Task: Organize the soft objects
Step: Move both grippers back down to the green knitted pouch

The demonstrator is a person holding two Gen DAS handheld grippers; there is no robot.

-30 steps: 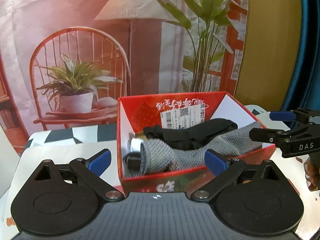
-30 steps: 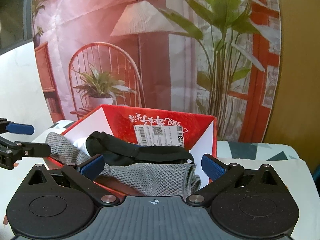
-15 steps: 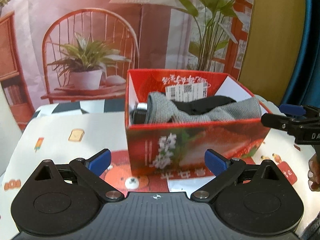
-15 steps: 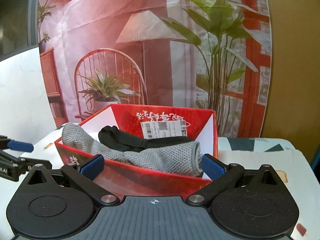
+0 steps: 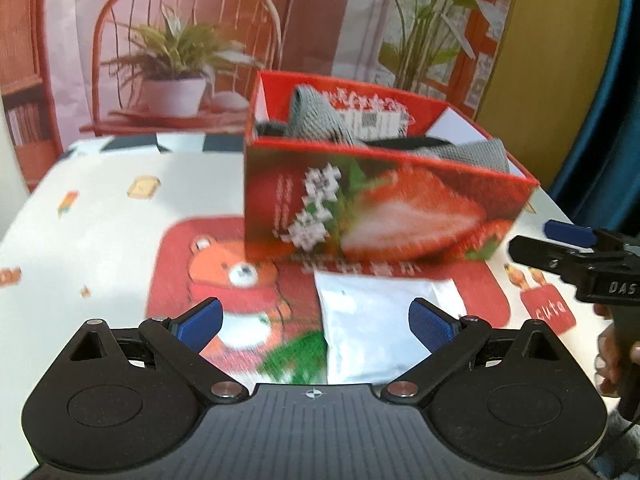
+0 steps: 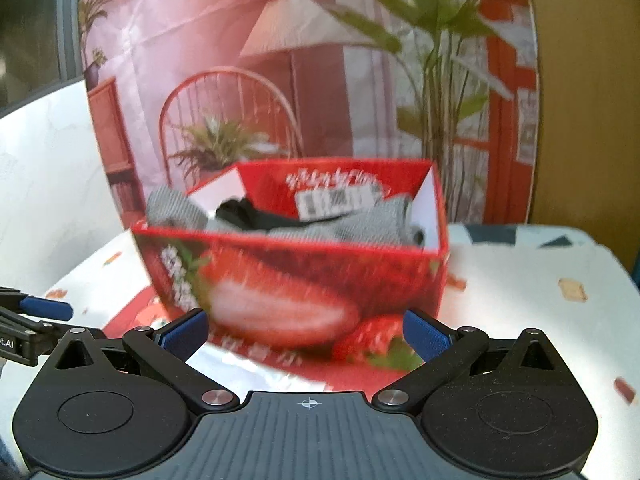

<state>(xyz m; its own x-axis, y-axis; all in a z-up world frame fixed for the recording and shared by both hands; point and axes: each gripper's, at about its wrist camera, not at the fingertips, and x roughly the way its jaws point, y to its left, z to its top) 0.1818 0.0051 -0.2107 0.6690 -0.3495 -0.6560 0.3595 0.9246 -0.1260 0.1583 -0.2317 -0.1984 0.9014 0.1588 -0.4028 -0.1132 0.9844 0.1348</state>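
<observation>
A red strawberry-print box stands on the table with a grey knit cloth and a black soft item lying inside it. A white pouch lies flat on the table in front of the box. My left gripper is open and empty, low over the pouch, short of the box. My right gripper is open and empty too, close to the box's front wall. Each gripper shows at the edge of the other's view.
The table wears a white cloth with a red bear print and small cartoon motifs. A printed backdrop of a chair, plants and a lamp hangs behind the table. A person's hand holds the right gripper at the table's right edge.
Both grippers have pulled back from over the box and dropped lower, so the box front and the white pouch now show. The cloths stay in the box. Both stay open.
</observation>
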